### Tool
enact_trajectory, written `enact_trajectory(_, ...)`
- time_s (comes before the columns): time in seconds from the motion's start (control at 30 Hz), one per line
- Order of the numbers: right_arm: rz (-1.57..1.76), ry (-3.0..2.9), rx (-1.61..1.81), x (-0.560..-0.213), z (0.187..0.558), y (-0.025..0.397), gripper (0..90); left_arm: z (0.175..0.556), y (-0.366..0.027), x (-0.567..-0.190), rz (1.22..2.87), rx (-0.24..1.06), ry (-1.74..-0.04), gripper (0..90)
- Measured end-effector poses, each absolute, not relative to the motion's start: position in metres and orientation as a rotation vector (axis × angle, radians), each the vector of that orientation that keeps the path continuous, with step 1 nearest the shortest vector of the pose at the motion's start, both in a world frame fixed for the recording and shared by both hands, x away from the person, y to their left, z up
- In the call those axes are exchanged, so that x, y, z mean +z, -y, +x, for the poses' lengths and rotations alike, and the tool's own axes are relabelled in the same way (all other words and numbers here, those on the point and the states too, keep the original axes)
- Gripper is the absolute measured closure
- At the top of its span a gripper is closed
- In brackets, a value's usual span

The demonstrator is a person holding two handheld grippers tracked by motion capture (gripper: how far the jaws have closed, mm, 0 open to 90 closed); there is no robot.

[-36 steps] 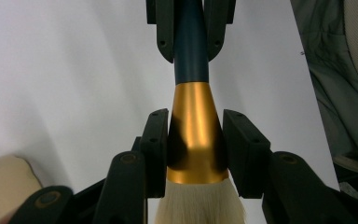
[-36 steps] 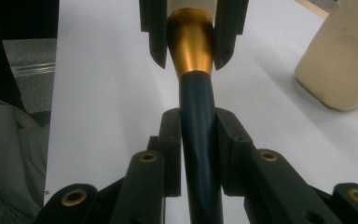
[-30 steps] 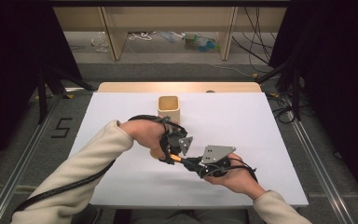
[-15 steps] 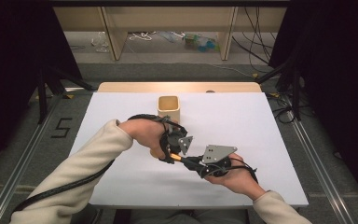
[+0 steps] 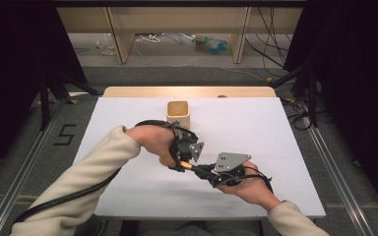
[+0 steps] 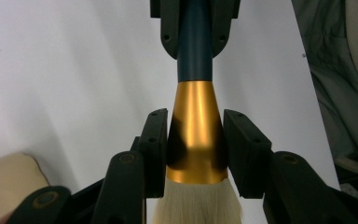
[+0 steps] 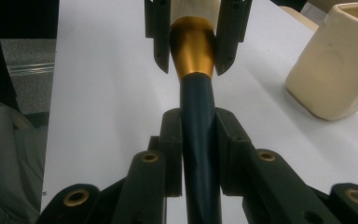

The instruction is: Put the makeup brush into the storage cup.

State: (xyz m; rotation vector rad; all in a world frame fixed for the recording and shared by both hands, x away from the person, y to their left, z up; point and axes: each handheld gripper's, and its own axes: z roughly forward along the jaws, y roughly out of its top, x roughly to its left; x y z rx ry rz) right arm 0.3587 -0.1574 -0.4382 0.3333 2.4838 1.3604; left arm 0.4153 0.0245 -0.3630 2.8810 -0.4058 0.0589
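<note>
A brush with a dark teal handle, a gold ferrule point(image 6: 196, 135) and pale bristles is held level just above the white table point(image 5: 256, 128), between both grippers. My left gripper point(image 5: 179, 160) is shut on the gold ferrule, and its pads point(image 6: 156, 144) press the wide end by the bristles. My right gripper point(image 5: 204, 171) is shut on the teal handle point(image 7: 198, 140), its jaws facing the left gripper point(image 7: 193, 42) end to end. In the left gripper view the right gripper point(image 6: 195, 28) clasps the handle at the top.
A cream square cup point(image 5: 178, 113) stands upright on the table behind the hands, and it sits at the right in the right gripper view point(image 7: 340, 60). The table's wooden far edge point(image 5: 187, 91) lies beyond it. Cables trail from both grippers.
</note>
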Motion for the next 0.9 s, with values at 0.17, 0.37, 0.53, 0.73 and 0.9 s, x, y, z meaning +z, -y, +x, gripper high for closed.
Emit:
enact_trajectory(0.17, 0.354, -2.475, 1.368, -0.436, 0.360, 0.160, 75.7, 0.417, -0.025, -0.360, 2.818, 0.085, 0.283, 46.3)
enact_trajectory(0.37, 0.374, -2.478, 1.358, -0.435, 0.362, 0.164, 75.7, 0.419, -0.035, -0.352, 2.736, 0.174, 0.233, 31.8)
enact_trajectory(0.53, 0.392, -2.471, 1.356, -0.435, 0.363, 0.165, 75.7, 0.422, -0.055, -0.341, 2.626, 0.275, 0.166, 29.5)
enact_trajectory(0.73, 0.426, -2.455, 1.356, -0.437, 0.365, 0.168, 75.7, 0.420, -0.083, -0.346, 2.516, 0.318, 0.057, 21.7)
enact_trajectory(0.9, 0.434, -2.452, 1.349, -0.437, 0.365, 0.167, 75.7, 0.419, -0.106, -0.354, 2.393, 0.319, -0.079, 18.5)
